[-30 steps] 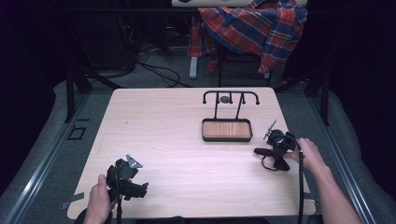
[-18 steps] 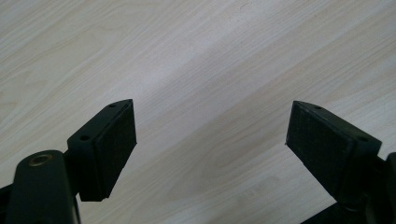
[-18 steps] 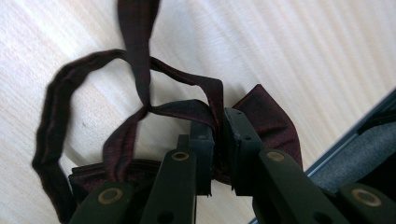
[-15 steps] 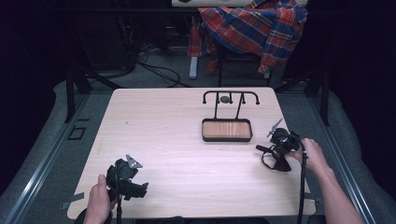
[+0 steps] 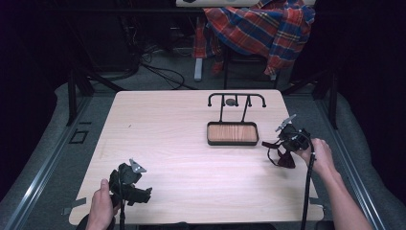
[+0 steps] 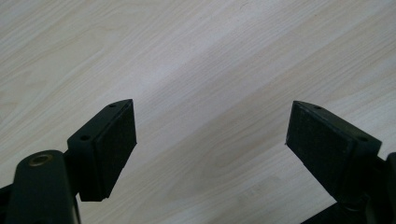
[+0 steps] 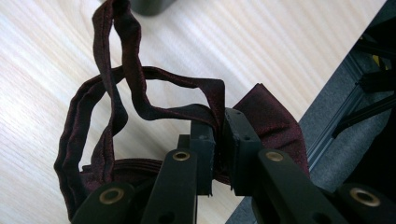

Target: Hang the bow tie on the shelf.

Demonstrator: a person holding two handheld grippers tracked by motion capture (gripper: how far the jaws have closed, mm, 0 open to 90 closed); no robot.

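Bow tie (image 7: 275, 126): dark red, pinched at its knot in the right gripper (image 7: 218, 140), strap loops hanging below, near the table (image 5: 163, 139) edge.
Right gripper: jaws closed tight on the fabric.
Advice: lift slowly, so the strap clears the tray (image 5: 232, 133) stand ahead.
Left gripper (image 6: 210, 140): wide open, empty.

We see the right gripper (image 5: 286, 143) near the table's (image 5: 167, 139) right edge, held by the right hand (image 5: 320, 155), with a dark red bow tie (image 5: 283, 155) hanging from its closed jaws, the strap looping just below and to the left of them. Just to the left of this gripper sits a black tray (image 5: 232, 133) with a wooden floor, and behind the tray stands a black rack (image 5: 236, 101). Well apart, toward the near left corner, the left gripper (image 5: 136, 189) rests in the left hand (image 5: 101, 206), nothing between its jaws.
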